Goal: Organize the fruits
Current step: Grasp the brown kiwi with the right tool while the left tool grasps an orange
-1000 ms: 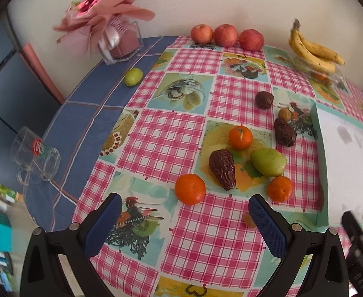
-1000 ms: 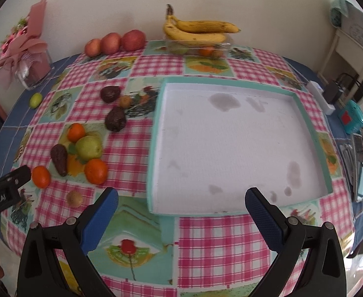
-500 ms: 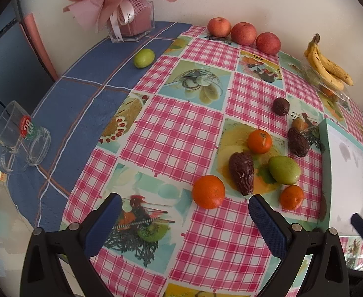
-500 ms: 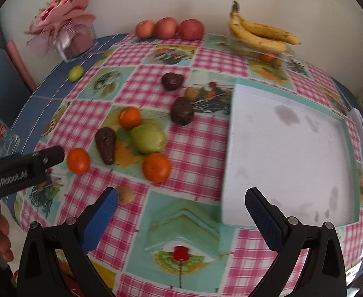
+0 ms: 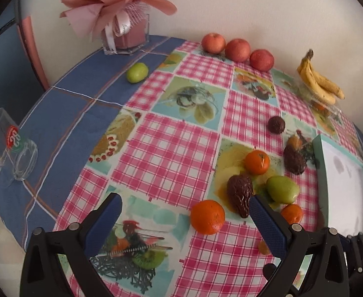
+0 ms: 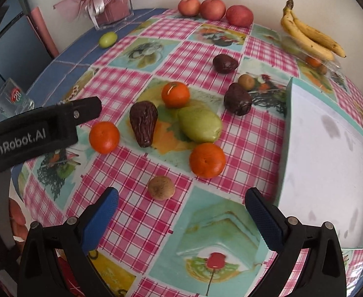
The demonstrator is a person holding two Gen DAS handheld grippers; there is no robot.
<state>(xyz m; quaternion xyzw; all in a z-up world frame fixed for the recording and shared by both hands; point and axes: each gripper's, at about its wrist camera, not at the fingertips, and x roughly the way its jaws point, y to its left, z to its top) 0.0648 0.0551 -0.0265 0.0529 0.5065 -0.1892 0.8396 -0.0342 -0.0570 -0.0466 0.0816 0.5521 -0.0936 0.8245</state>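
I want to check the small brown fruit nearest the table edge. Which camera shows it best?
The right wrist view: the small brown fruit sits whole, just ahead of the open right gripper. In the left wrist view a finger hides most of it.

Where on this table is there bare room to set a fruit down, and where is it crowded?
The white tray is bare throughout. Open cloth lies between the lone green fruit and the oranges, and before the right gripper past the small brown fruit. Crowded: the cluster around the green mango.
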